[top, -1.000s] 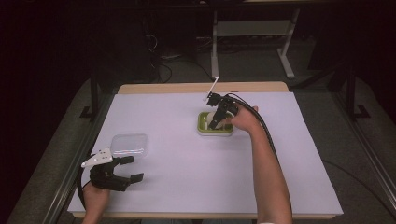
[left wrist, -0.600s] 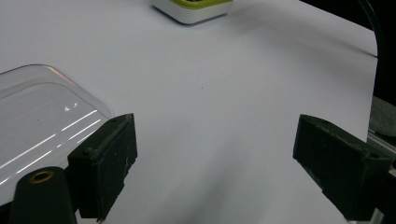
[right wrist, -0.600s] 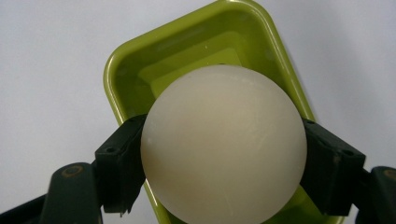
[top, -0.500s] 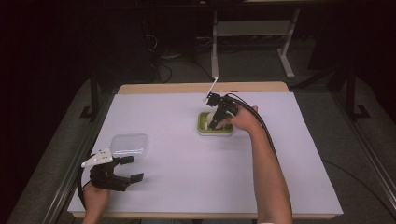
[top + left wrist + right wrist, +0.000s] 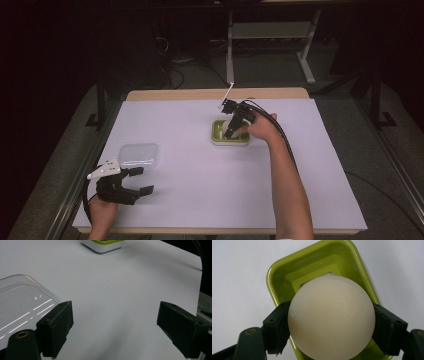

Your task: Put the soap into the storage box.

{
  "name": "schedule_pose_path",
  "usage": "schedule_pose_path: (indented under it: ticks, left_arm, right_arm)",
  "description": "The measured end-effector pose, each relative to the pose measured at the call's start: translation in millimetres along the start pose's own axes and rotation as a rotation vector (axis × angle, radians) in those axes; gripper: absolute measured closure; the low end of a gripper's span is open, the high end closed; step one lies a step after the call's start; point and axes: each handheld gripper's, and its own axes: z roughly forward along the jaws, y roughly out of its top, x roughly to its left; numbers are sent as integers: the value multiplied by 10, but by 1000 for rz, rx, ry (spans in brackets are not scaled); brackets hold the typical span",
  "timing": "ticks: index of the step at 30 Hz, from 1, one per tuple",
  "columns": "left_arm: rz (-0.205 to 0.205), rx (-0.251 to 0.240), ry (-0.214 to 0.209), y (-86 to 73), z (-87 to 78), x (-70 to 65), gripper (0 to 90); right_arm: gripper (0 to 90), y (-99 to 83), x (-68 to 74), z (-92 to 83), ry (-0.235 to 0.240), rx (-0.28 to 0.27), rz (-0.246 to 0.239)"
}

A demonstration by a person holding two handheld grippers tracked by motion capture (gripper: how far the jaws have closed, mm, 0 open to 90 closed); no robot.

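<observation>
A cream white ball (image 5: pixel 331 317) sits between the two black jaws of my right gripper (image 5: pixel 331 331), which is shut on it, right over the green inside of a small tray (image 5: pixel 287 272). In the high view that right gripper (image 5: pixel 231 131) points down into the green and white tray (image 5: pixel 217 136) at mid table. My left gripper (image 5: pixel 142 181) rests at the near left corner, open and holding nothing. From the left gripper view the jaws stand wide apart over bare white table, with a clear plastic lid (image 5: pixel 17 305) lying just beside the left one.
The clear lid (image 5: pixel 139 155) lies on the white table cover (image 5: pixel 320 165), just beyond the left gripper. A thin white stick (image 5: pixel 227 95) rises from the right gripper's top. Cables trail from the right hand. Dark floor and a metal frame lie beyond the far edge.
</observation>
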Motion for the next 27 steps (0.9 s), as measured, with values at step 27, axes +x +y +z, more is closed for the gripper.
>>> schedule_pose_path:
  ticks: [27]
  left_arm:
    - [2, 8, 0, 10, 15, -19, 129]
  right_arm:
    - [226, -140, 112, -315, 30, -85, 4]
